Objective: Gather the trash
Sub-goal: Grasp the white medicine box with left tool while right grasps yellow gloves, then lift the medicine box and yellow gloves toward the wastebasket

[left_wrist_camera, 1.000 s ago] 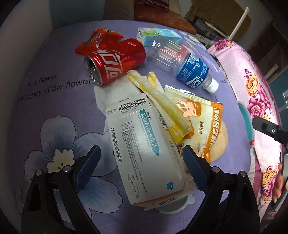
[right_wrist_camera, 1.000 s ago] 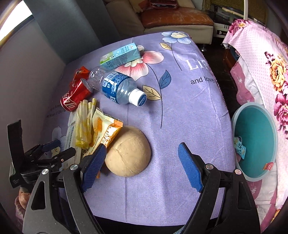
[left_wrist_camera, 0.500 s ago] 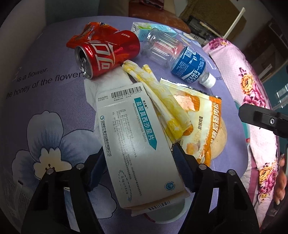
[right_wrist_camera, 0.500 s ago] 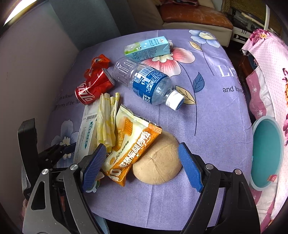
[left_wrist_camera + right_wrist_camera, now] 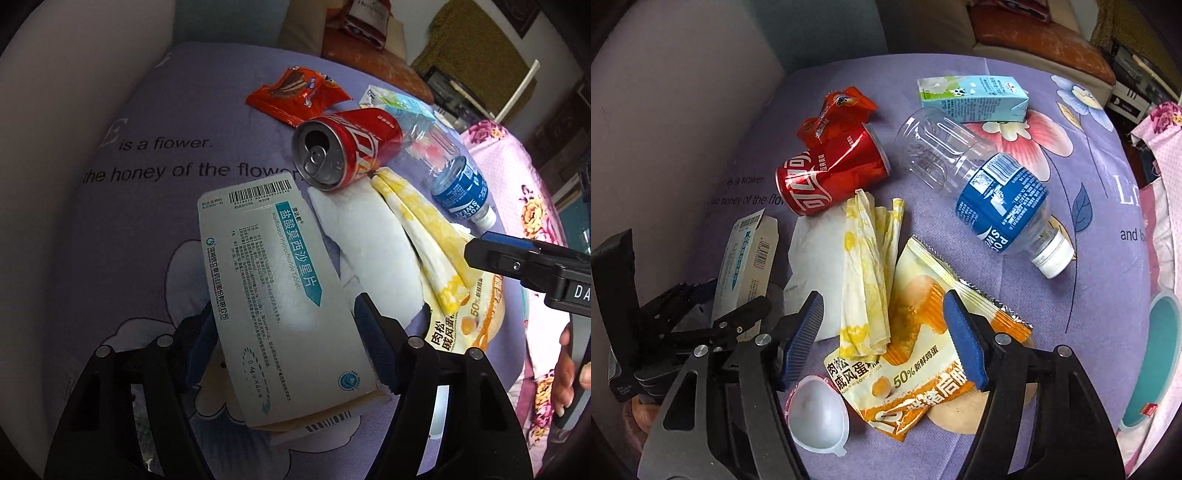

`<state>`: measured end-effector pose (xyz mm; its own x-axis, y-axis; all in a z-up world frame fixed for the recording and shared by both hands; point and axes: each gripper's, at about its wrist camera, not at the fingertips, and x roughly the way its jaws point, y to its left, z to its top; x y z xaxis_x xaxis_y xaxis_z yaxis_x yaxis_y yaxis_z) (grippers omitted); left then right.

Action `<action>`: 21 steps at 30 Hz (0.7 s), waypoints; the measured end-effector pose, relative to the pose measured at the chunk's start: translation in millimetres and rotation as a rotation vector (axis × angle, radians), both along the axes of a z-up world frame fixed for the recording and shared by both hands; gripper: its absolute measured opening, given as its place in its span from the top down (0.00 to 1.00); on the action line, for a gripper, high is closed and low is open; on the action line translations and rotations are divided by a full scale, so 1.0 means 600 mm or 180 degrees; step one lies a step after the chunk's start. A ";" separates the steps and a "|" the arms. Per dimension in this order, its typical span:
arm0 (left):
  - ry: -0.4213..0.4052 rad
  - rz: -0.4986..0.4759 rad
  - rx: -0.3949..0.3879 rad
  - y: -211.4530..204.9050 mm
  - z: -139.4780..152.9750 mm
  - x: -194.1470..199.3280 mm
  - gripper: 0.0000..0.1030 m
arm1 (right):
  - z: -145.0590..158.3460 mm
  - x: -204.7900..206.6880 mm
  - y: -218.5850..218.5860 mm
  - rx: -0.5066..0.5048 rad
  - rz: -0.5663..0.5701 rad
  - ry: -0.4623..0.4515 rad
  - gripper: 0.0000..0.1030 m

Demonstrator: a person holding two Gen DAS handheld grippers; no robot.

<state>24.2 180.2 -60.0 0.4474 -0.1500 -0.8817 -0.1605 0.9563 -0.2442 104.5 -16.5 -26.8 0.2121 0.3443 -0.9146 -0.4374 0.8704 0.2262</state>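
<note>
The left gripper [image 5: 286, 341] has its fingers [image 5: 371, 339] pressed against both long edges of a white medicine box [image 5: 280, 295], which it holds lifted and tilted above the purple flowered cloth [image 5: 147, 229] covering the counter. From the right wrist view the same box [image 5: 746, 258] stands clear of the cloth to the left of the red soda can [image 5: 827, 177].

Taking the soda can [image 5: 347, 147] as the landmark: a crumpled red snack wrapper [image 5: 834, 114] lies just behind it, touching it. A clear plastic bottle [image 5: 982, 188] with a blue label lies on its side to the can's right, and a light blue milk carton [image 5: 975, 98] lies beyond the bottle. In front of the can a white napkin [image 5: 812, 266] is spread flat, with yellow-stained folded tissue [image 5: 871, 266] resting partly on it. Nearer still lies an orange and cream cake wrapper [image 5: 923, 365], overlapping a tan round piece [image 5: 956, 417], and a small white plastic cup [image 5: 816, 413] lies beside the wrapper.

The right gripper [image 5: 882, 339] hangs over the cake wrapper with its fingers [image 5: 964, 343] spread wide, holding nothing. A teal bin [image 5: 1160, 362] sits well off to the can's right, past the counter's edge.
</note>
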 end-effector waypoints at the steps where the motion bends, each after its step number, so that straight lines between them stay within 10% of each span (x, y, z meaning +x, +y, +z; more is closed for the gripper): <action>1: 0.0005 0.0022 -0.0001 0.004 -0.002 0.000 0.29 | -0.005 0.003 0.008 -0.0023 0.0024 0.0008 0.42; 8: -0.0045 -0.0028 0.0066 0.008 -0.007 -0.002 0.26 | -0.038 0.016 0.050 -0.0185 0.0130 -0.0001 0.44; 11: -0.0045 -0.0035 0.0112 0.001 -0.007 -0.001 0.25 | -0.046 0.021 0.054 -0.0209 0.0131 -0.0010 0.56; 14: -0.0047 -0.0023 0.0167 -0.003 -0.008 -0.002 0.25 | -0.050 0.022 0.051 -0.0204 0.0123 0.0008 0.88; 21: -0.0056 0.0105 0.0309 -0.015 -0.006 -0.004 0.37 | -0.031 0.009 0.010 -0.0032 0.0012 -0.0051 0.92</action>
